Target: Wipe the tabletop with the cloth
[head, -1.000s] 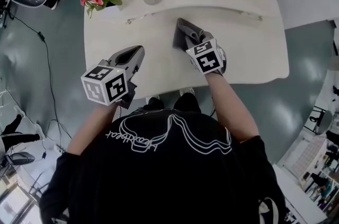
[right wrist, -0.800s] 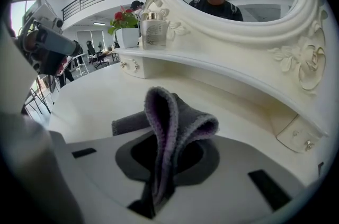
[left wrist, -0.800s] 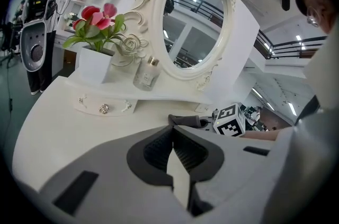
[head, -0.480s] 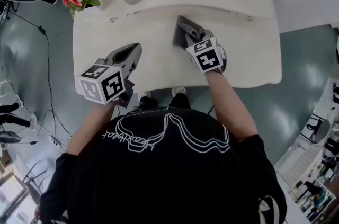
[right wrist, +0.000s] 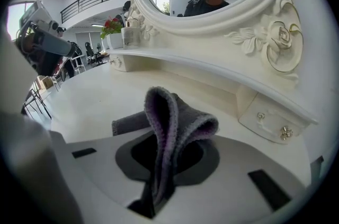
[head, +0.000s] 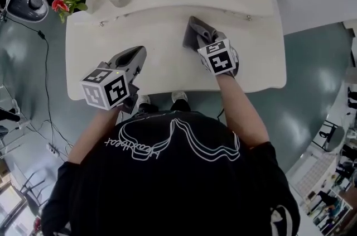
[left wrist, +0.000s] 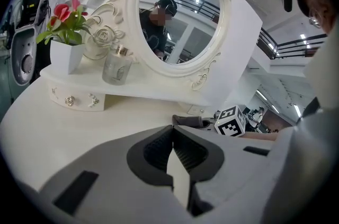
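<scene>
While left gripper (head: 136,54) hovers closed, right gripper (head: 207,43) clamps cloth (head: 193,30) on tabletop (head: 156,28).

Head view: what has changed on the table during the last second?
The right gripper dragged the cloth to the person's right across the tabletop. The left gripper shifted the same way. Unchanged: the right is shut on the cloth, the left shut and empty.

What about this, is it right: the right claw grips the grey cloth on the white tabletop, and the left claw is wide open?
Not quite. The left gripper view shows the left claw shut and empty. The rest holds: the right claw grips the grey cloth on the white tabletop.
</scene>
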Demonstrator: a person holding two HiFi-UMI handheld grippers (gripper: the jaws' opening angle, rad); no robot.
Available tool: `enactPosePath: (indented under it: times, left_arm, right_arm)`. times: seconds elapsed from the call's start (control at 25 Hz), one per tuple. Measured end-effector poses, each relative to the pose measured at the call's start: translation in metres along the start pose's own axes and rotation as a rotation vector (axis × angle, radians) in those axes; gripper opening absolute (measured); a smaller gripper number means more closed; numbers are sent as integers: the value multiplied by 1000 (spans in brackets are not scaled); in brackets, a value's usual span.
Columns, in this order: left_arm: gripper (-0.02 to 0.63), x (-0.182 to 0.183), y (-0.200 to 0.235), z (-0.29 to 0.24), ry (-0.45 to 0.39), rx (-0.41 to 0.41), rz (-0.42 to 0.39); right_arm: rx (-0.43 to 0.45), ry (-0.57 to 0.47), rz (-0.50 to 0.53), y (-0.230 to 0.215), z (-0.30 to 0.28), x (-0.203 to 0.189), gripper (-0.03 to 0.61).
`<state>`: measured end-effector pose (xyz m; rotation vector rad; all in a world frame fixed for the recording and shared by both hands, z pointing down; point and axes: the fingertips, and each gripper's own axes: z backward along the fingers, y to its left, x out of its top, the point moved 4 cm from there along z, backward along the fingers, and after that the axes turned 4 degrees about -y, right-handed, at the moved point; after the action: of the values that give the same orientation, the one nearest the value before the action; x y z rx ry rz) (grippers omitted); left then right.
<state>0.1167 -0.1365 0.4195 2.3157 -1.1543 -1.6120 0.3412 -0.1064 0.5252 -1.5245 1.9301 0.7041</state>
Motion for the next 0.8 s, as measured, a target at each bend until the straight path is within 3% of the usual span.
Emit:
enactPosePath:
  times: [0.8]
  left_arm:
    - [5, -20, -70, -50, -25, -12, 14]
  right_arm:
    - [-146, 23, -79, -126, 63, -72, 52]
